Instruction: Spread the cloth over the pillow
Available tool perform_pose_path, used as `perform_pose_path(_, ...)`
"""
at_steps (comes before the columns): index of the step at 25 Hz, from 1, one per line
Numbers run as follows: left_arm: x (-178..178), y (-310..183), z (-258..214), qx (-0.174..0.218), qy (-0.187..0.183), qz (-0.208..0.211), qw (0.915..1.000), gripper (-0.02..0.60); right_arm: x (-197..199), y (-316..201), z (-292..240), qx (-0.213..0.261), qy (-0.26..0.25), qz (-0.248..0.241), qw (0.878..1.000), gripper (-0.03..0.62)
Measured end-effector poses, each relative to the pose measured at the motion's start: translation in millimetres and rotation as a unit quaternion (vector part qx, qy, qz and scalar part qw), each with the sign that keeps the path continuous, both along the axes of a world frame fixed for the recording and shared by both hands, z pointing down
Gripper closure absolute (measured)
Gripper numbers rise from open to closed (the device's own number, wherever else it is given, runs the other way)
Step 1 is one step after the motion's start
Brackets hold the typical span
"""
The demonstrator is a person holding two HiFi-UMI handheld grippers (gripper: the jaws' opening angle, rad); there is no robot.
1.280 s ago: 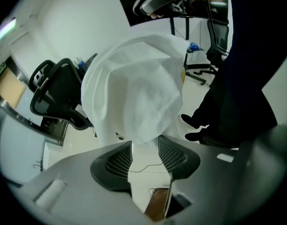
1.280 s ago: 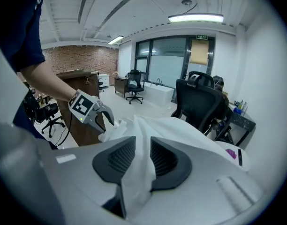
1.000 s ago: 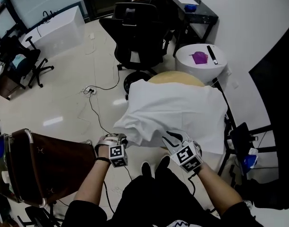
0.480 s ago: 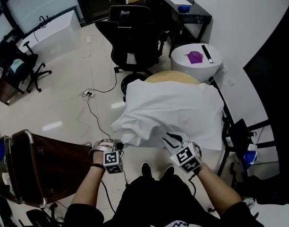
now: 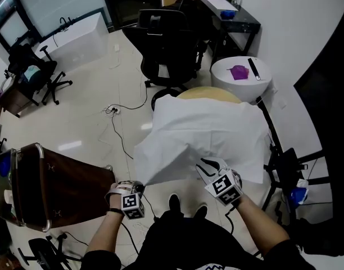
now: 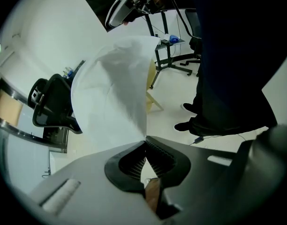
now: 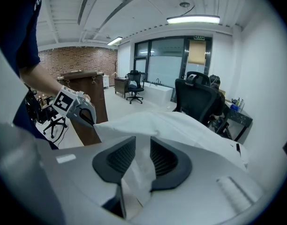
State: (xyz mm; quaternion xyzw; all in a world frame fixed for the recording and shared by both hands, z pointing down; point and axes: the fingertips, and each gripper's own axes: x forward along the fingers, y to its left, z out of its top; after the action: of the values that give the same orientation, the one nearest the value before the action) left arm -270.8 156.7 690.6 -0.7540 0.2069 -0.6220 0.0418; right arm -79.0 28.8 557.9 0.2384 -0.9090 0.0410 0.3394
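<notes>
The cloth (image 5: 206, 131) lies over the pillow (image 5: 208, 93) and covers all but the pillow's far rim, which shows tan beyond the cloth edge. The left gripper (image 5: 139, 185) stands off the pillow's near left side with its jaws closed on a corner of the cloth, which stretches from there to the pillow as a raised flap. The right gripper (image 5: 209, 164) sits at the pillow's near edge, its jaws clamped on a bunched fold of the cloth.
</notes>
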Motion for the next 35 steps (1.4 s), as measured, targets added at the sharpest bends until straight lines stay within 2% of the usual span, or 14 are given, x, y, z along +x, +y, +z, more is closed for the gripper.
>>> perform_pose_path(7,-6,27,16,-0.024,-0.009,-0.035,0.9991,0.581,10,5,-3,0.003,0.001,-0.011,1.000,0.484)
perform_pose_path(12,-2,29,-11,-0.003,0.007,-0.027,0.9996,0.581,16,4,-4,0.005,0.002,-0.005,1.000,0.483)
perform_pose_path(16,1,32,-21,-0.001,0.015,-0.035,0.9993,0.581,19,2,-2,0.006,0.001,0.002,1.000,0.484)
perform_pose_path(25,2,37,17,-0.024,0.008,-0.039,0.9989,0.581,16,9,1,-0.001,0.001,0.004,1.000,0.483)
perform_pose_path(30,-1,31,31,-0.044,0.011,-0.036,0.9983,0.581,32,6,-1,0.003,-0.002,0.032,0.999,0.482)
perform_pose_path(35,-5,27,42,-0.067,0.003,-0.031,0.9973,0.577,82,4,8,-0.009,0.013,0.090,0.996,0.482)
